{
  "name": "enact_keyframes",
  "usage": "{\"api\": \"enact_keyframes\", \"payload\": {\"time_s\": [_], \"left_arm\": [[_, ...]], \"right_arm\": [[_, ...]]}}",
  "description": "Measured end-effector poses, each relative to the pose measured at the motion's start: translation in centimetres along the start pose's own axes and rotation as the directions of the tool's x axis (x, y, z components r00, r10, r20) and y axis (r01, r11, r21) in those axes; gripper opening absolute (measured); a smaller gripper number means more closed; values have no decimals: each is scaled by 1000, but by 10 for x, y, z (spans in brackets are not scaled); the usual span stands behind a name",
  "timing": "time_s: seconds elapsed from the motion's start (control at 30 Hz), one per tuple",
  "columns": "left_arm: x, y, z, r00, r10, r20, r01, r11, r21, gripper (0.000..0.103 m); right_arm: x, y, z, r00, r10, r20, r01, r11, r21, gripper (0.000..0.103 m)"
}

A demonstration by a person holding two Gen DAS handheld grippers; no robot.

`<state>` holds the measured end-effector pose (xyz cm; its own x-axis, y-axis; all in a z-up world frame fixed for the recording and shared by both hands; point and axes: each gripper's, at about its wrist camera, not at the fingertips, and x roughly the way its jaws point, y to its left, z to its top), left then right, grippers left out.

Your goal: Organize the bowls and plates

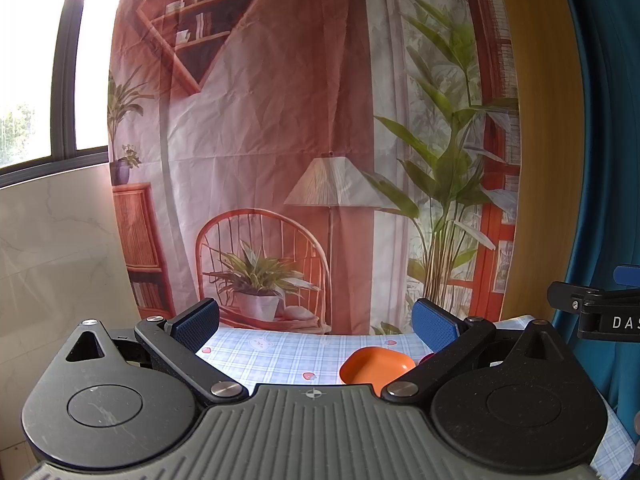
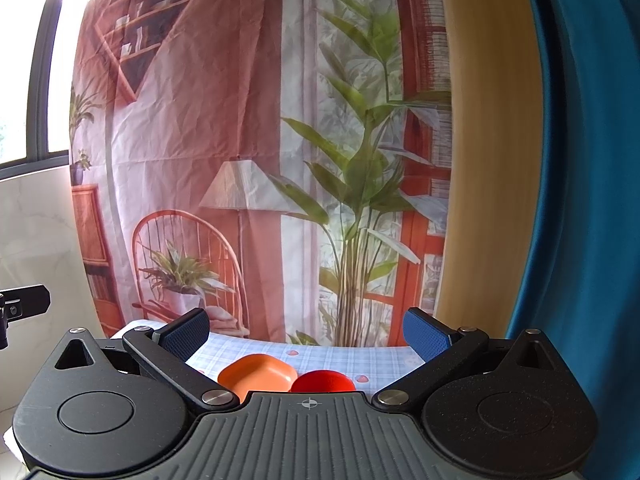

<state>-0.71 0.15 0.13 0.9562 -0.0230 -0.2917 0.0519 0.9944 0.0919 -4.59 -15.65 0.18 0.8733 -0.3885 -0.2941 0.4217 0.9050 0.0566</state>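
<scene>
1. Fingers (image 1: 434,320) on the left gripper (image 1: 316,322) are spread wide with nothing between them. Same on the right gripper (image 2: 306,330): fingers (image 2: 424,334) apart, holding nothing, both just hanging above the counter (image 1: 260,354).

2. Where the stuff is: an orange dish (image 2: 256,374) sits on the checked cloth, low in the right wrist view, and a red bowl (image 2: 324,382) is right beside it, looks like touching or nearly so, can't say for sure. The left wrist view shows the same orange dish (image 1: 374,368) off toward its right finger, plus only a sliver of red.

3. My guess is nothing's been sorted yet, this looks like the approach stage.

4. What could go wrong:
- Both dishes are half hidden behind the gripper bodies, so coming down blind could clip a rim and shove one into the other.
- They're smooth-looking with sloped walls, so a shallow pinch on the rim might slip.
- The two grippers are close side by side, so reaching for the same dish could knock them together.
- The cloth could drag if a dish gets pushed.
</scene>
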Motion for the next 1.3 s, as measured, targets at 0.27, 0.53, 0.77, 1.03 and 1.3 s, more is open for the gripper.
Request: {"api": "enact_keyframes", "payload": {"time_s": [0.27, 0.53, 0.77, 1.03, 1.3], "left_arm": [[3, 0, -3, 1000, 4, 9, -4, 1000, 2, 103], [19, -6, -16, 999, 43, 8, -43, 999, 32, 103], [43, -4, -43, 999, 36, -21, -36, 999, 10, 103], [75, -6, -87, 994, 71, -84, -66, 996, 60, 103], [99, 2, -120, 982, 94, -163, -84, 994, 66, 103]], "right_arm": [[0, 0, -1, 1000, -3, 7, 3, 1000, 0, 103], [15, -7, -18, 1000, 15, 16, -15, 1000, 16, 103], [37, -13, -55, 995, -15, 95, 11, 999, 44, 103], [66, -4, -107, 996, 1, 93, -8, 997, 74, 103], [86, 25, -153, 998, 63, -12, -63, 998, 25, 103]]}}
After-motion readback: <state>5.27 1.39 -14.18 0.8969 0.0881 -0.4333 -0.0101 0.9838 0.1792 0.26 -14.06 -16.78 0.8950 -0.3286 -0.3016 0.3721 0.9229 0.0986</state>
